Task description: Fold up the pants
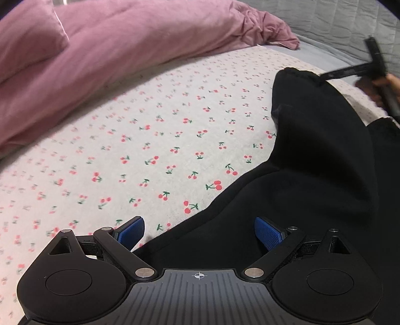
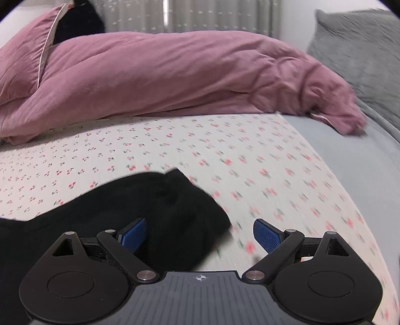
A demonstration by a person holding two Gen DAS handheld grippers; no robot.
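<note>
Black pants (image 1: 312, 160) lie on a white bed sheet printed with red cherries (image 1: 150, 150). In the left wrist view they fill the right side and run under my left gripper (image 1: 199, 232), which is open, its blue pads apart over the cloth's edge. My right gripper shows blurred at the far right of that view (image 1: 355, 72), at the pants' far corner. In the right wrist view my right gripper (image 2: 199, 235) is open over a corner of the pants (image 2: 150, 200), its left pad above the cloth and its right pad above the sheet.
A pink duvet (image 2: 162, 75) and pink pillow (image 1: 27, 37) lie bunched along the far side of the bed. A grey quilted pillow (image 2: 360, 50) and pale blue sheet (image 2: 332, 150) sit at the right. Curtains (image 2: 200, 15) hang behind.
</note>
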